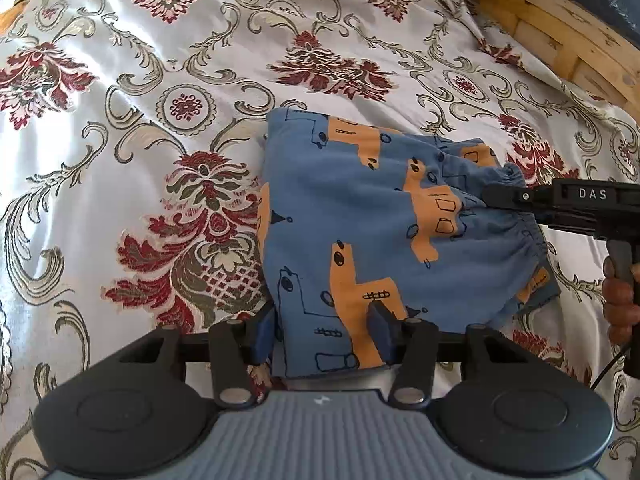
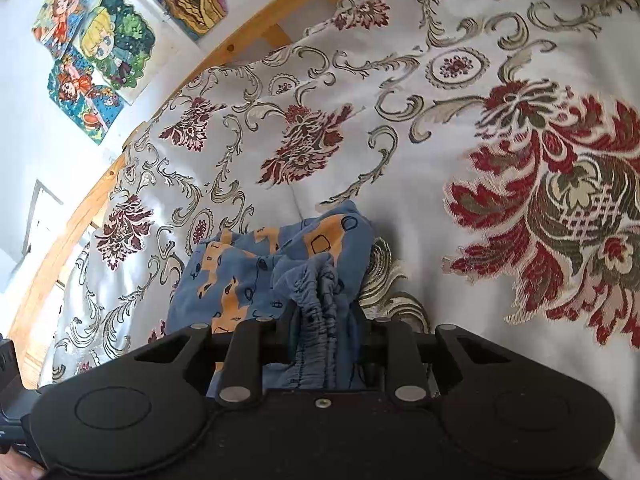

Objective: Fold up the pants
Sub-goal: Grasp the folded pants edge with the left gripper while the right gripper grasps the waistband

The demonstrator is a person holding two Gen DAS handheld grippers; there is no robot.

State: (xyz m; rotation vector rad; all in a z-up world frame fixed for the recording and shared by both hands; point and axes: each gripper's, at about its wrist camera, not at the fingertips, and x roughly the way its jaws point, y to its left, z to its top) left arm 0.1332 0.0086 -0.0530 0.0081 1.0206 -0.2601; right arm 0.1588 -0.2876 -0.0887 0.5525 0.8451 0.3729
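Left gripper (image 1: 324, 334) spreads wide around the near edge of the pants (image 1: 372, 216), which lie folded on the bedspread (image 1: 160, 80). Right gripper (image 2: 320, 344) pinches their gathered waistband (image 2: 316, 300).

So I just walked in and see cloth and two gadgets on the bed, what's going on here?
A person is folding small blue pants with orange prints on a floral bedspread, using a handheld gripper in each hand. The left gripper has its jaws open around the near edge of the pants. The right gripper is clamped on the gathered elastic waistband. The pants look partly folded and bunched, not yet flat.
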